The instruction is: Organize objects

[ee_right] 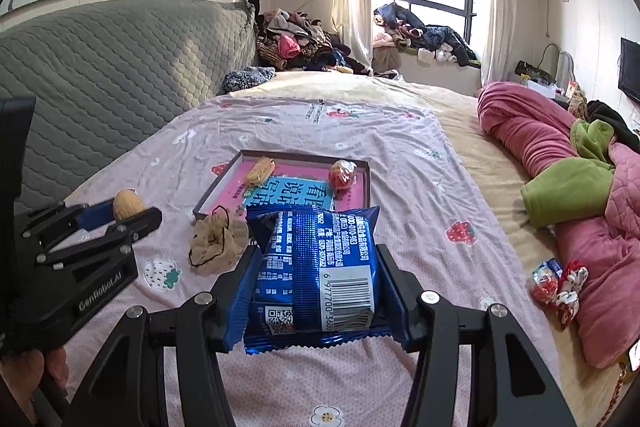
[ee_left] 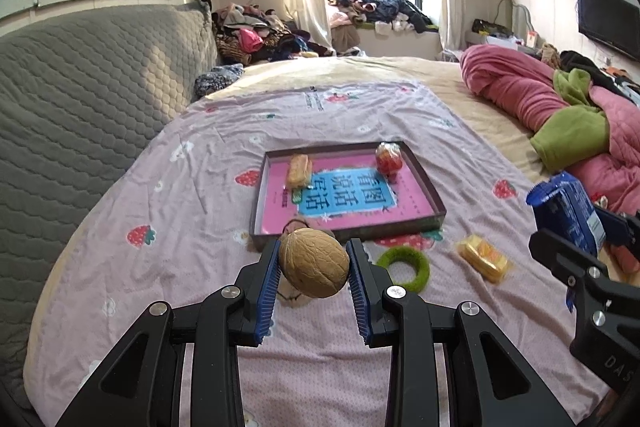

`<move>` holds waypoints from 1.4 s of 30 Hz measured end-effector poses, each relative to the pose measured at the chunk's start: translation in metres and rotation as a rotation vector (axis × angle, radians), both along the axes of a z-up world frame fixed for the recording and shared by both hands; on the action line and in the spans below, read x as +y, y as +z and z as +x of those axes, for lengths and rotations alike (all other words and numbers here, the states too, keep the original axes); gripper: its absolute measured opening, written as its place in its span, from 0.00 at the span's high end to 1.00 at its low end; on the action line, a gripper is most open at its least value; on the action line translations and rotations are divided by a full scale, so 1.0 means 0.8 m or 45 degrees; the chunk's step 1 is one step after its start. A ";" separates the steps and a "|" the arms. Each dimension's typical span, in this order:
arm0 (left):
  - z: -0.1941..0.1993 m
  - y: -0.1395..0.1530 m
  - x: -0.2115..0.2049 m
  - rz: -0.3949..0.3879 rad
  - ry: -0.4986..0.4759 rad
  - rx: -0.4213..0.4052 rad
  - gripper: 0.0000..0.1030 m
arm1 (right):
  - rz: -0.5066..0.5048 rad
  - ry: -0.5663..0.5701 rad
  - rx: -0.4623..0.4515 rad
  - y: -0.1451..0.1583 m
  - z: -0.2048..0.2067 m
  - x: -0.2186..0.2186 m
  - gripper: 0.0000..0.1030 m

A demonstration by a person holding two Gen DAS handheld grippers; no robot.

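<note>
Item 1. Left gripper [ee_left: 313, 269]: black two-finger tool with blue ribbed pads, jaws partly closed and clamped on a round tan walnut with a wrinkled shell [ee_left: 314, 263]. The nut sits at the fingertips, held clear above the pink strawberry-print sheet [ee_left: 192, 211].

Item 2. Right gripper [ee_right: 316, 281]: same build, jaws set wider, pressing both sides of a glossy blue foil snack packet with a white barcode panel [ee_right: 316, 259]. The packet stands upright between the fingers, its crimped lower edge hanging below them.

Item 3. Shallow dark-rimmed rectangular tray with a pink and blue printed floor [ee_left: 428, 187]: ahead of both sets of fingertips, already holding a wrapped yellow-orange biscuit [ee_left: 299, 170] and a round red sweet in clear wrap [ee_left: 388, 157].

Handling note. Judged step: carry both items forward to the tray. Keep grip pressure steady; the walnut is hard and smooth and may roll out of a tip-only hold. Clear the near rim before lowering, and release onto bare floor beyond the items already placed.
</note>
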State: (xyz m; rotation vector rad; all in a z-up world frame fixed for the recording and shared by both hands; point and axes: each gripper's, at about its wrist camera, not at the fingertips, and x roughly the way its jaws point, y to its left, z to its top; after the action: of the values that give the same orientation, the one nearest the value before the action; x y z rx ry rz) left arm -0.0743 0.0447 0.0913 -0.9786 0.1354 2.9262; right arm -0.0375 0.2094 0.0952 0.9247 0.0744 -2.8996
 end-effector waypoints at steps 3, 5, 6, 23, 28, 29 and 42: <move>-0.004 0.007 0.002 -0.006 0.002 0.014 0.67 | -0.010 -0.003 0.018 0.006 0.000 0.001 0.46; -0.006 0.010 0.002 -0.007 0.003 0.026 0.67 | -0.015 0.000 0.032 0.010 0.000 0.001 0.46; -0.008 0.010 0.002 -0.007 0.004 0.026 0.67 | -0.013 0.002 0.036 0.011 0.000 0.001 0.46; -0.028 -0.007 -0.001 0.024 0.011 -0.010 0.67 | -0.030 0.010 0.052 0.014 -0.014 -0.001 0.46; -0.035 -0.006 -0.002 0.030 0.011 -0.011 0.67 | -0.031 0.014 0.037 0.011 -0.023 -0.003 0.46; -0.037 -0.006 -0.001 0.025 0.012 -0.017 0.67 | -0.035 0.012 0.036 0.011 -0.025 -0.002 0.46; -0.059 0.001 0.001 0.019 0.017 -0.020 0.67 | -0.023 0.008 0.032 0.018 -0.045 -0.002 0.45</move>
State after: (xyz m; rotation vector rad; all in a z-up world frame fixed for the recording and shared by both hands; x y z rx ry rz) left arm -0.1212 0.0455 0.0921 -1.0041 0.1066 2.9264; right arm -0.0734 0.2080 0.1094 0.8836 0.0534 -2.9016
